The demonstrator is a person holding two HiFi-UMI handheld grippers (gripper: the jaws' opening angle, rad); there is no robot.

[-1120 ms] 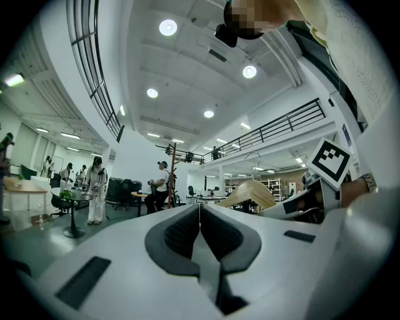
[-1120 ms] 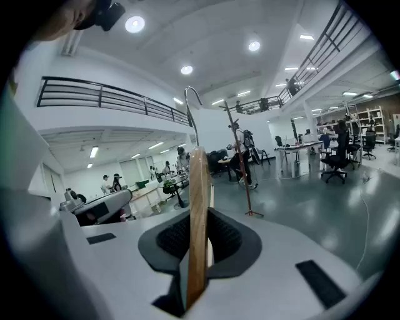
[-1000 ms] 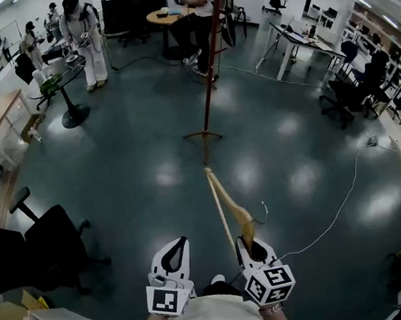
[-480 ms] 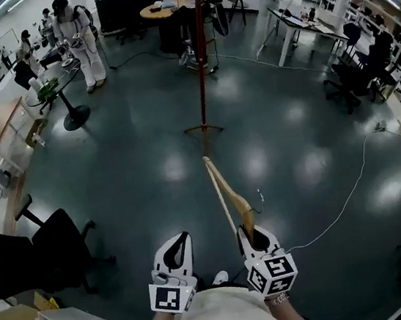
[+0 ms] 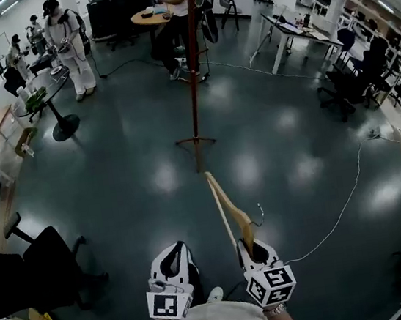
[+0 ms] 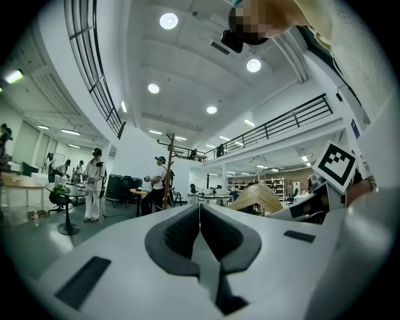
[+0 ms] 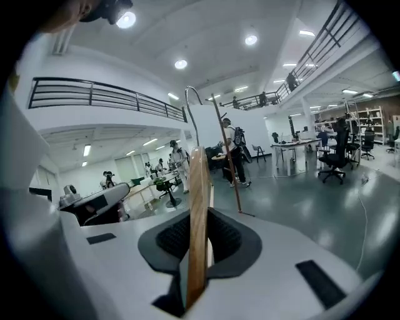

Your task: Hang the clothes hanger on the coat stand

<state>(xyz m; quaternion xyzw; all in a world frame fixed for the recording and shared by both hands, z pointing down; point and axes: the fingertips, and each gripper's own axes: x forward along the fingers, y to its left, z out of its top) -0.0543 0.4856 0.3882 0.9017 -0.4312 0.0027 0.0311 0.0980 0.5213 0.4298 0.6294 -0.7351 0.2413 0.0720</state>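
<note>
Here, hanger (image 7: pixel 197 187) clamped upright between right gripper (image 7: pixel 200 219) fingers (image 7: pixel 230 240); left gripper (image 6: pixel 200 215) fingers together.

Right gripper (image 5: pixel 249 245) holding wooden hanger (image 5: pixel 227 203), left gripper (image 5: pixel 173 252) beside it, coat stand (image 5: pixel 190 68) ahead on dark floor (image 5: pixel 106 176)

no legible words or numbers; only square patterns on the marker cubes (image 5: pixel 271 285)

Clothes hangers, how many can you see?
1. A wooden clothes hanger is clamped in the right gripper, pointing toward the coat stand. The left gripper is shut on nothing. Any on the stand would be too small to tell.
</note>
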